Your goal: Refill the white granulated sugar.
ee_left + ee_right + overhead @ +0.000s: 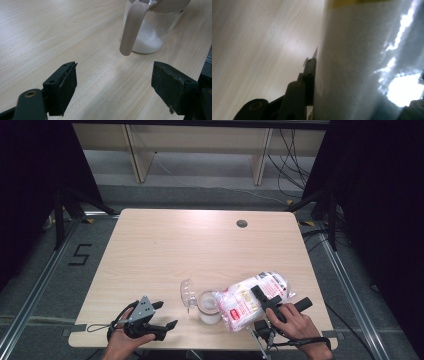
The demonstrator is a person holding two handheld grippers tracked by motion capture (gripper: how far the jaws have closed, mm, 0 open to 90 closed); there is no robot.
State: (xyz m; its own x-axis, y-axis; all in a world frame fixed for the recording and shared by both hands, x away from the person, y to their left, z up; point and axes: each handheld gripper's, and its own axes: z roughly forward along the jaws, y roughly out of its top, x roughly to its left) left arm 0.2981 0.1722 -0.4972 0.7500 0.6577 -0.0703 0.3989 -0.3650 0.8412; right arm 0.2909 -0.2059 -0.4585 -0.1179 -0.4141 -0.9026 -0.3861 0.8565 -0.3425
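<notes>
While tilted—right gripper [267,301] gripping bag [250,300]

Glossy plastic bag [252,300] — matt (wooden) table [165,250]

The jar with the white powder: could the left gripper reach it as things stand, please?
Probably yes. The left gripper is open and faces the jar, with bare table between them; the bag leans in from the jar's far side.

My left gripper [113,87] has bare table [165,250] in front of it, with wide open jaws. Just ahead, the glass jar [152,32] and its handle [131,32] block the way. The plastic bag [255,297] leans right beside the jar.
</notes>
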